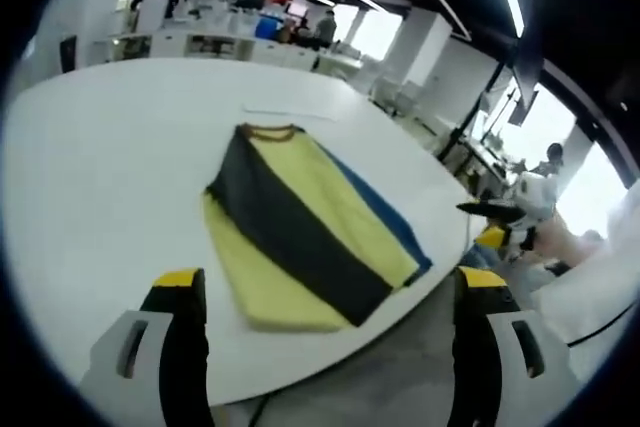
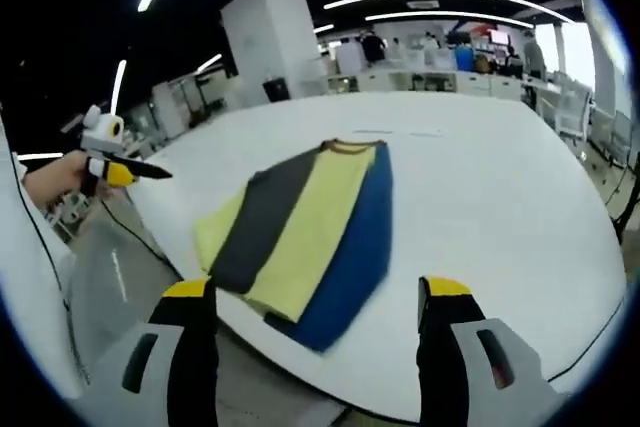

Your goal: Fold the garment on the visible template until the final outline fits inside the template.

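Note:
A striped garment (image 1: pixel 305 227) in yellow, dark grey and blue lies flat on the white table (image 1: pixel 110 167), its brown-trimmed collar at the far end and its hem near the table's edge. My left gripper (image 1: pixel 330 285) hovers open just short of that hem, holding nothing. From the other side, the garment (image 2: pixel 300 222) lies with its blue stripe on the right. My right gripper (image 2: pixel 318 292) is open above its near corner, also holding nothing. Faint thin lines (image 1: pixel 290 113) mark the table beyond the collar. Each gripper shows small in the other's view: right gripper (image 1: pixel 500 215), left gripper (image 2: pixel 112 165).
The table edge (image 2: pixel 160 247) runs close under the hem, with grey floor (image 2: pixel 110 287) below. A person's hand (image 2: pixel 55 175) and white sleeve (image 1: pixel 600 287) show at the sides. Desks, a white pillar (image 2: pixel 265 42) and people stand far behind.

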`<state>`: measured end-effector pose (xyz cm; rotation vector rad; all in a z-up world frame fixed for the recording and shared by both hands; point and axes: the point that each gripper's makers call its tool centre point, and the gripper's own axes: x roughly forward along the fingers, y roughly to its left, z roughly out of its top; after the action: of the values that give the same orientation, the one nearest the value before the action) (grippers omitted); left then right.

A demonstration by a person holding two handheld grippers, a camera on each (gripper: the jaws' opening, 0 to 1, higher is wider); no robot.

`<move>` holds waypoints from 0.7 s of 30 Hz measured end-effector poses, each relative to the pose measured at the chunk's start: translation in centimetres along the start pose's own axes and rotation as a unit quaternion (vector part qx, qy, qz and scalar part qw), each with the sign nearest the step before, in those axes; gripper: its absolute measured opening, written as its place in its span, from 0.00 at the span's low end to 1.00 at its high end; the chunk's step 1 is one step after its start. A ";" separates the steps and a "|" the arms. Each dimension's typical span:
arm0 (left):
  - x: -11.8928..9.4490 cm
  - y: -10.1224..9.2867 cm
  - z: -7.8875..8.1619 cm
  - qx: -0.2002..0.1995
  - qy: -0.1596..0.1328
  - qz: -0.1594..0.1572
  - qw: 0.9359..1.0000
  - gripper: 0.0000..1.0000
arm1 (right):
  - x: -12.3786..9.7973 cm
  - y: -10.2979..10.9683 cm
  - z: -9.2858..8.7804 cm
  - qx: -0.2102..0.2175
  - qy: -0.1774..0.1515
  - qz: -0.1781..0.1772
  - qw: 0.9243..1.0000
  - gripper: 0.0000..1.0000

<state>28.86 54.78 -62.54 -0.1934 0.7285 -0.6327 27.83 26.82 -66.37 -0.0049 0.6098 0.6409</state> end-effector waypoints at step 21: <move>-0.9 0.7 -0.9 -0.011 0.005 0.007 1.000 1.00 | 2.8 4.4 -4.1 -0.056 0.109 0.096 0.988 0.34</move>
<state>28.07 55.97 -62.93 -0.2054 0.7453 -0.6120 24.94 31.16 -70.47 -0.1238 0.7918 0.8684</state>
